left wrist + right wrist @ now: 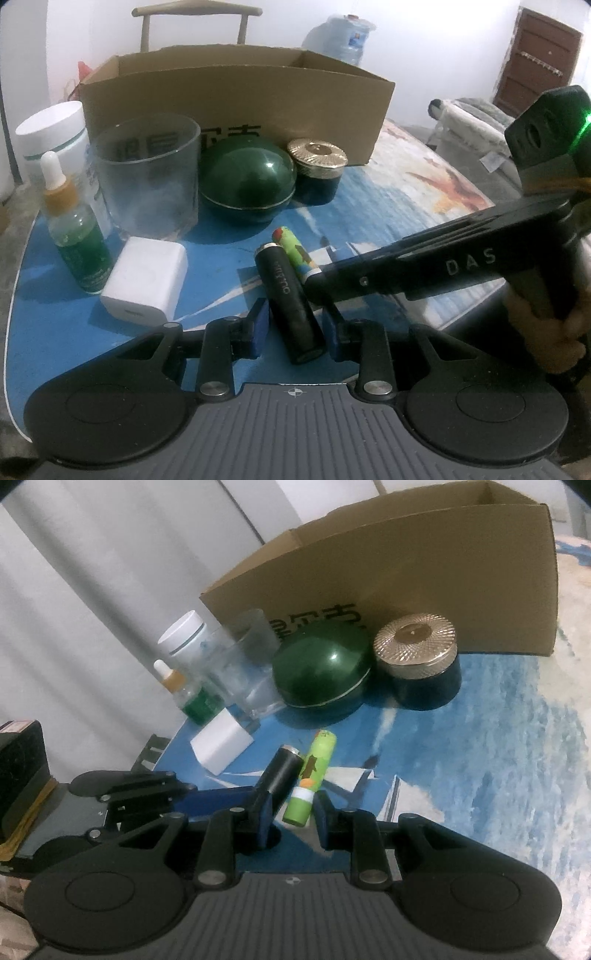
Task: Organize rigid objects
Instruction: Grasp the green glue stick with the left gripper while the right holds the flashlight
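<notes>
1. Blue was the ground of everything I saw: a blue printed table cover (pixel 55 332) with the task's things spread on it.
2. An open cardboard box (pixel 236 107) stood at the far side of the cover.
3. In front of the box stood a row. From left to right in the left wrist view it held a white-capped bottle (pixel 51 133), a clear glass tumbler (pixel 147 173), a dark green domed jar (pixel 247 184) and a gold-lidded jar (pixel 317 173).
4. A dropper bottle (pixel 74 229) with green liquid stood upright just in front of the white-capped bottle. A white charger cube (pixel 144 284) lay beside its base.
5. Two small tubes lay side by side near the middle of the cover, touching or nearly so. One was a black tube (pixel 288 295) and the other a green tube (pixel 295 251) with a cartoon print and a white end.
6. My left gripper (pixel 294 325) was clenched on the black tube near its closer end, with a blue pad against each side. The tube appeared to lie on the cover.
7. My right gripper (pixel 292 823) reached in from the right of the left wrist view. Its jaws stood narrow around the white end of the green tube. A sliver of gap showed beside one pad, so I could not tell whether it was truly grasping.
8. A person's hand, seen only at the frame edge, held the right gripper's handle.
</notes>
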### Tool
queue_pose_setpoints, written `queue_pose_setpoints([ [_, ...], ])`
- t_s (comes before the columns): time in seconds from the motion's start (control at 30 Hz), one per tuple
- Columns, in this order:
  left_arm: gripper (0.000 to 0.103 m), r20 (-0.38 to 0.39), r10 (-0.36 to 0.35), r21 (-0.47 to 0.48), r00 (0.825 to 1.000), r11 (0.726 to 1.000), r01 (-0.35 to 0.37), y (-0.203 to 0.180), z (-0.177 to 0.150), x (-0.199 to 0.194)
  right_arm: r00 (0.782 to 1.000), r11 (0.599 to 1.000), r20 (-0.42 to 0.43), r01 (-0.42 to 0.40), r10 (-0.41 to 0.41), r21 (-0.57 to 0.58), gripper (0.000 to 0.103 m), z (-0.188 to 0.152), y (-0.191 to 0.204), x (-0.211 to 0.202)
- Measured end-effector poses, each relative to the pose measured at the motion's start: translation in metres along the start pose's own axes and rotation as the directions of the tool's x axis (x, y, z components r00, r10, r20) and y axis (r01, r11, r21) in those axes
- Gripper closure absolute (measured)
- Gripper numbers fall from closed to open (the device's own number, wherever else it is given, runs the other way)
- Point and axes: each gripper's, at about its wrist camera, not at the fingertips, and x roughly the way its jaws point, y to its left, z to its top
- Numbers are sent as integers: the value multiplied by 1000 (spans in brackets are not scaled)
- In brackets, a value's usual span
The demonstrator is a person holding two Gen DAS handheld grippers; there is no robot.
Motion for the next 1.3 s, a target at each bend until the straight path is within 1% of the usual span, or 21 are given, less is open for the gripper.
queue_pose_setpoints([
  [0.2, 72, -3, 6, -2, 1000, 1000, -6, 0, 0, 0, 1000, 999, -16, 0, 1, 40, 76, 7, -5, 1],
  [0.3, 72, -5, 12, -1, 1000, 1000, -12, 0, 1, 0, 1000, 999, -23, 22, -21, 33, 76, 12, -6, 2],
  [0.53, 72, -4, 28, -3, 1000, 1000, -28, 2, 5, 3, 999, 999, -26, 36, -36, -4, 76, 20, -4, 7],
  [0.63, 74, -3, 33, -5, 999, 999, -33, 2, 6, 4, 998, 998, -23, 55, -56, -32, 79, 21, 0, 9],
  [0.7, 76, -4, 37, -10, 999, 999, -37, 3, 7, 5, 997, 997, -25, 65, -66, -49, 84, 20, 2, 8],
  [0.93, 78, 10, 43, -25, 999, 999, -43, 3, 5, 4, 997, 995, -23, 74, -75, -70, 85, 13, 6, 0],
  [1.13, 81, 14, 33, -59, 999, 998, -32, 5, 3, 1, 999, 999, -20, 33, -33, -4, 85, 11, -2, -7],
  [1.2, 82, 21, 30, -61, 999, 998, -29, 3, 3, -2, 1000, 1000, -14, 19, -19, 15, 87, 10, -3, -10],
  [1.3, 82, 38, 27, -63, 999, 998, -25, 1, 3, -7, 1000, 1000, -1, 3, -3, 20, 87, 8, -2, -15],
])
